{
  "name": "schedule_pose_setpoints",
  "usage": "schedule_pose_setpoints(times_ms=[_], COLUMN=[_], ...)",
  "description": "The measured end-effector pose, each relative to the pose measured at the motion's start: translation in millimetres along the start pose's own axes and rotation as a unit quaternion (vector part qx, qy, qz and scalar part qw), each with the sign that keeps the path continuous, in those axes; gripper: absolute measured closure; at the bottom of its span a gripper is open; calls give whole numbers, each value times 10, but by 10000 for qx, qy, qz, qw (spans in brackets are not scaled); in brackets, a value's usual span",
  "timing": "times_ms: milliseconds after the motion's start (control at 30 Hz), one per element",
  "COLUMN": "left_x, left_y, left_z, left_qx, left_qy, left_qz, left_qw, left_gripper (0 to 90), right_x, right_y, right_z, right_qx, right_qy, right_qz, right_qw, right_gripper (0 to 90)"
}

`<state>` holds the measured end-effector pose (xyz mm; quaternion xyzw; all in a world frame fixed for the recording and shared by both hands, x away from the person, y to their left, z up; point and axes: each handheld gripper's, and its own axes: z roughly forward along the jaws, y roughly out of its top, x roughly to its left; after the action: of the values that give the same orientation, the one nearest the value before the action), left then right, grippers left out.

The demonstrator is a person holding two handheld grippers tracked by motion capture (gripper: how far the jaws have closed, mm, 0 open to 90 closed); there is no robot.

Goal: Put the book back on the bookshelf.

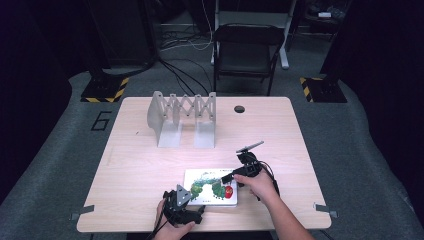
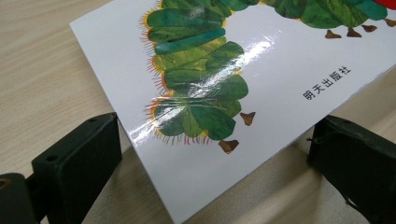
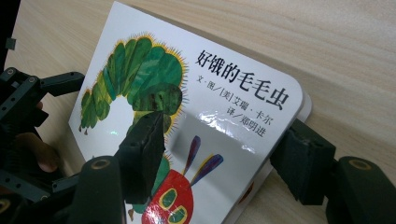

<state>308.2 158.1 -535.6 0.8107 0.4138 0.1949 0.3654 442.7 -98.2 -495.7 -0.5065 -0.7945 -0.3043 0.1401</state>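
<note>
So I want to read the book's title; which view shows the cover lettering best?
The right gripper view: the book lies close, its large title characters sharp. The left gripper view shows the book with only the caterpillar's tail end and small publisher characters. In the high view the book is too small to read.

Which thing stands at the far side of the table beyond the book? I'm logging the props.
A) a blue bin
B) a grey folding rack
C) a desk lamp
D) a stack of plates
B: in the high view a grey folding rack with crossed slats stands on the table beyond the caterpillar picture book.
</note>
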Motion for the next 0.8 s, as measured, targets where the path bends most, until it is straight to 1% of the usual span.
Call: schedule_pose_setpoints(times_ms=[267,333,367,433,533,567,600,633,800], left_x=[-4,-7,-3,-16,-15,-15,-7,-7,-9], left_y=[-7,-9,-7,-19,-26,-26,-26,-28,-28], left_z=[-5,-6,-14,-10,-20,-20,-23,-26,-25], left_qx=[-15,-27,15,-70,-97,-97,-101,-100,-103], left_qy=[-1,6,-23,41,29,29,45,48,38], left_qz=[-8,-23,-9,-57,-90,-90,-30,-24,-45], left_qw=[10000,10000,10000,10000,9999,9999,9999,9999,9999], left_gripper=[28,30,31,37,58,59,59,62,63], right_x=[-15,-26,-30,-40,-52,-52,-57,-67,-68], right_y=[-2,-2,-2,-3,-1,-1,0,3,5], right_z=[-5,-7,-8,-10,-13,-13,-13,-15,-13], right_qx=[-22,-17,-9,1,7,7,0,14,14], right_qy=[29,69,73,107,141,141,157,182,184], right_qz=[24,42,35,39,66,66,75,70,55], right_qw=[10000,10000,10000,9999,9999,9999,9998,9998,9998], right_gripper=[391,398,399,407,415,415,419,419,422])
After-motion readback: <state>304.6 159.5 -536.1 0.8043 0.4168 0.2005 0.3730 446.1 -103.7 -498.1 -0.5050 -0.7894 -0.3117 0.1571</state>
